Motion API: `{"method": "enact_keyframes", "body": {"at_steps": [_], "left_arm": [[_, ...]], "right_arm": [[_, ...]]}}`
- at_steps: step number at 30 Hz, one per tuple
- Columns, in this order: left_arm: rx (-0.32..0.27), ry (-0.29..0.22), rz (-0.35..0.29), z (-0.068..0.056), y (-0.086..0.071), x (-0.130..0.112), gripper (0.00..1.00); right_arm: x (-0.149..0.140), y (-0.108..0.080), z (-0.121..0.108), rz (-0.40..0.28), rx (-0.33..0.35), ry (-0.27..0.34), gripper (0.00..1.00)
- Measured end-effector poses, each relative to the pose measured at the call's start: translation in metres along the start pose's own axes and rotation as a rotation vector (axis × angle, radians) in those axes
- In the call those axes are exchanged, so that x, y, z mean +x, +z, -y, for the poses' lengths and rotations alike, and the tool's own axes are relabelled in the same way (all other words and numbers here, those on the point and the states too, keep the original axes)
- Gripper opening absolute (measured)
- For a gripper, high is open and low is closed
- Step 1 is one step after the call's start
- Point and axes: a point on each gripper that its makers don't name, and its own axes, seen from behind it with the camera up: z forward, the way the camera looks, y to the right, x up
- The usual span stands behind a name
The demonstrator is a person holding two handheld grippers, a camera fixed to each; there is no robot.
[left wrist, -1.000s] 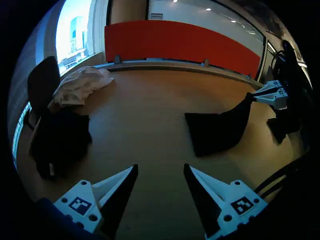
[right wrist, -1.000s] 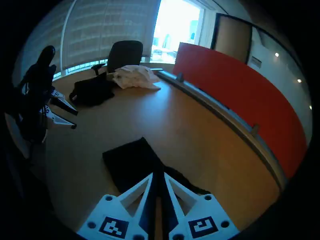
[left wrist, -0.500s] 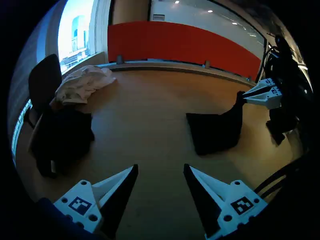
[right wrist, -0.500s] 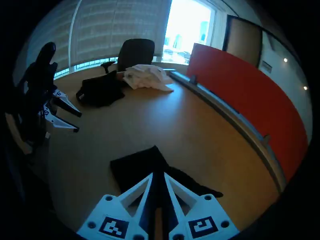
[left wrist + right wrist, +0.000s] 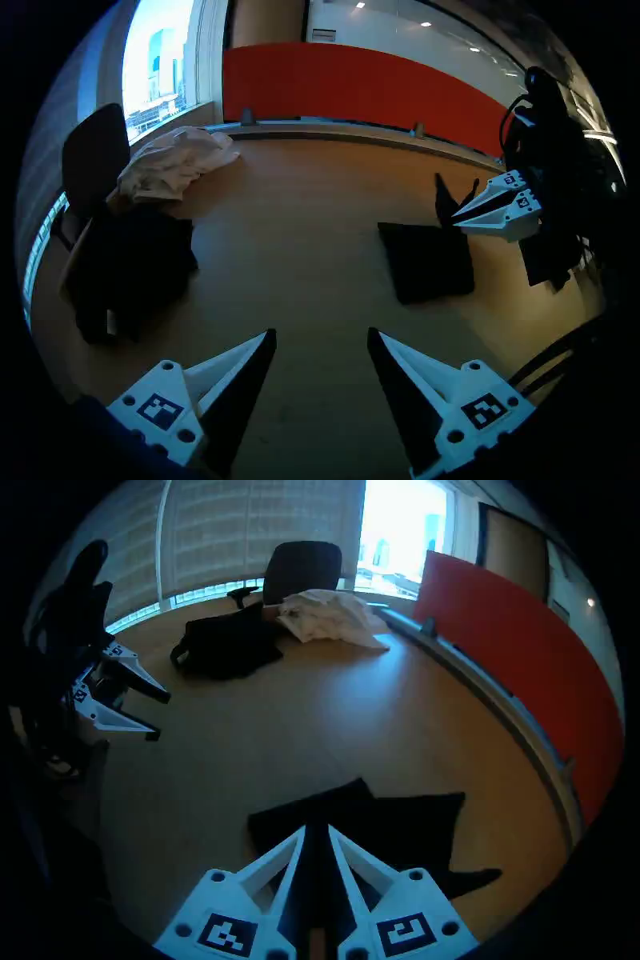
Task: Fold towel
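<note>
A dark towel (image 5: pixel 428 260) lies on the wooden table (image 5: pixel 312 208), partly folded, with one edge lifted. My right gripper (image 5: pixel 317 840) is shut on that raised edge of the towel (image 5: pixel 392 832), held a little above the rest of the cloth. In the left gripper view the right gripper (image 5: pixel 458 218) shows at the right, a person's dark hand behind it. My left gripper (image 5: pixel 320 340) is open over bare table in front of the towel, nothing between its fingers. It also appears at the left of the right gripper view as the left gripper (image 5: pixel 156 716).
A dark bag (image 5: pixel 132 268) and a heap of white cloth (image 5: pixel 172 164) lie at the table's left. A black office chair (image 5: pixel 92 160) stands behind them. A red partition (image 5: pixel 360 84) runs along the far edge.
My right gripper has carried the towel's edge inward over the rest of the cloth, so the towel now looks narrower. My left gripper has stayed open in place.
</note>
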Motion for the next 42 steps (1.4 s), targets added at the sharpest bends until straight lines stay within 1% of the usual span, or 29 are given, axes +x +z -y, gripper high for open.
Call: {"method": "enact_keyframes", "body": {"at_steps": [5, 11, 13, 17, 22, 23, 25, 33, 42], "left_arm": [[0.008, -0.016, 0.002, 0.003, -0.001, -0.004, 0.84], [0.014, -0.028, 0.004, 0.006, -0.001, -0.005, 0.84], [0.016, -0.027, 0.003, 0.007, -0.001, -0.005, 0.84], [0.017, -0.026, 0.003, 0.008, -0.001, -0.004, 0.84], [0.019, -0.027, 0.003, 0.008, 0.0, -0.002, 0.84], [0.019, -0.027, 0.003, 0.008, 0.001, -0.002, 0.84], [0.019, -0.026, 0.003, 0.008, 0.001, -0.002, 0.84], [0.021, -0.024, 0.003, 0.008, 0.001, 0.0, 0.84], [0.023, -0.019, -0.002, 0.01, 0.001, 0.003, 0.84]], "right_arm": [[-0.006, 0.017, 0.009, 0.026, 0.031, 0.002, 0.06], [-0.011, 0.028, 0.015, 0.049, 0.057, 0.01, 0.09], [-0.012, 0.03, 0.016, 0.054, 0.062, 0.013, 0.11], [-0.014, 0.031, 0.018, 0.057, 0.073, 0.02, 0.19], [-0.016, 0.029, 0.019, 0.059, 0.076, 0.027, 0.64], [-0.016, 0.029, 0.019, 0.059, 0.075, 0.028, 0.72], [-0.017, 0.028, 0.018, 0.058, 0.07, 0.03, 0.73], [-0.024, 0.02, 0.016, 0.058, 0.058, 0.054, 0.74], [-0.042, 0.007, 0.014, 0.071, 0.03, 0.083, 0.74]]}}
